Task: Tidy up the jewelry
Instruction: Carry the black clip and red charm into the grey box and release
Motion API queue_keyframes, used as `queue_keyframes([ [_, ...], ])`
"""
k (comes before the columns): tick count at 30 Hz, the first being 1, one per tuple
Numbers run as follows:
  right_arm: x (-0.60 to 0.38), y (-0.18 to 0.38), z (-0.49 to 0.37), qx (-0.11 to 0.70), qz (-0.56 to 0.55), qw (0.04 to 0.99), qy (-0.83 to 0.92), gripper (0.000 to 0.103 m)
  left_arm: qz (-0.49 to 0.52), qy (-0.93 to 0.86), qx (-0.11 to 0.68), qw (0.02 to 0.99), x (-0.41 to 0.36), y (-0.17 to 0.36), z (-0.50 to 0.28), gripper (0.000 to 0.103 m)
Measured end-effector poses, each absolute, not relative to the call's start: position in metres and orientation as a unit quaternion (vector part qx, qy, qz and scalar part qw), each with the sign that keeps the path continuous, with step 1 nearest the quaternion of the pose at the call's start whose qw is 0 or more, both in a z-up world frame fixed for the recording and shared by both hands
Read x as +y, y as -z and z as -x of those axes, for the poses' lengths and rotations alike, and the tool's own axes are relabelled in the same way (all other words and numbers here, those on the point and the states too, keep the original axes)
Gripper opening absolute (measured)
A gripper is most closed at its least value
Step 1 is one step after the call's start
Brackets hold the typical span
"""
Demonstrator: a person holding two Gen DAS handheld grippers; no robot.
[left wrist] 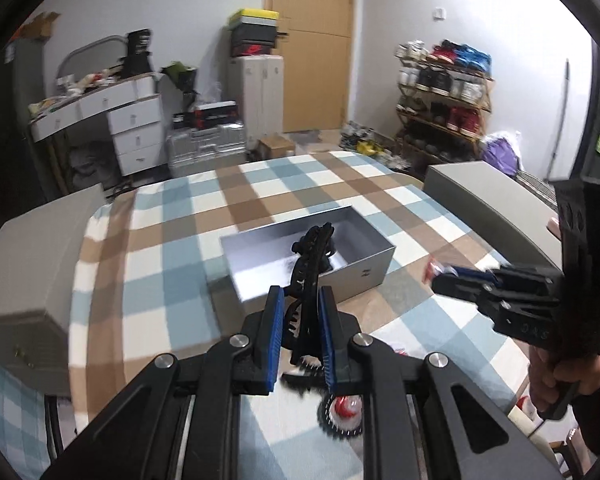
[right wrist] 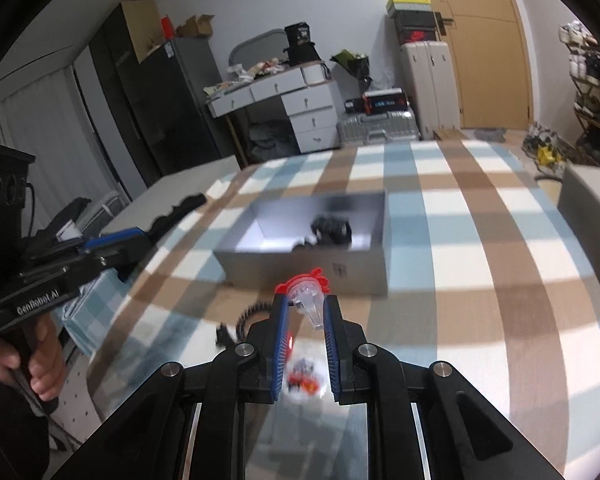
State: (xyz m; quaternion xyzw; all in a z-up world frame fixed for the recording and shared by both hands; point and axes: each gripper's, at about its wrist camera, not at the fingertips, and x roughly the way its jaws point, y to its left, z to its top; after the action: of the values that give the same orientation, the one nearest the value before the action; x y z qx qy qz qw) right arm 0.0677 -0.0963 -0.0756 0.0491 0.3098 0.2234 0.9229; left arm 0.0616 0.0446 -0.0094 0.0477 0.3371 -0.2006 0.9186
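Left wrist: one black clip (left wrist: 310, 276), one box (left wrist: 364, 268).

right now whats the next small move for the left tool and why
Probably carry the left tool forward over the grey box and open it. It grips a black hair clip just short of the box, whose open top already holds a dark item.

Even, diffuse indoor light; no hard shadows. Strong fisheye curvature bends the door (left wrist: 312, 40) and walls, with black vignetting at the corners. Motion blur smears the checked cloth (right wrist: 480, 240) and the box (right wrist: 312, 256); its inner wall (left wrist: 268, 260) carries pale glare. Near fingers (left wrist: 270, 328) stay fairly sharp.
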Motion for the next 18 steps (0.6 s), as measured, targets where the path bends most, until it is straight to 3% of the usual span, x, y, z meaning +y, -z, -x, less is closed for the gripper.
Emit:
queue_keyframes([
  [8,-0.09,0.056,-0.119,0.3,-0.052,0.922,-0.241,0.017,-0.065,0.236,0.348,0.905,0.034,0.006,-0.099,0.012],
  [18,-0.082,0.071,-0.166,0.326,-0.051,0.912,-0.246,0.017,-0.09,0.271,0.396,0.873,0.016,0.025,-0.142,0.012],
])
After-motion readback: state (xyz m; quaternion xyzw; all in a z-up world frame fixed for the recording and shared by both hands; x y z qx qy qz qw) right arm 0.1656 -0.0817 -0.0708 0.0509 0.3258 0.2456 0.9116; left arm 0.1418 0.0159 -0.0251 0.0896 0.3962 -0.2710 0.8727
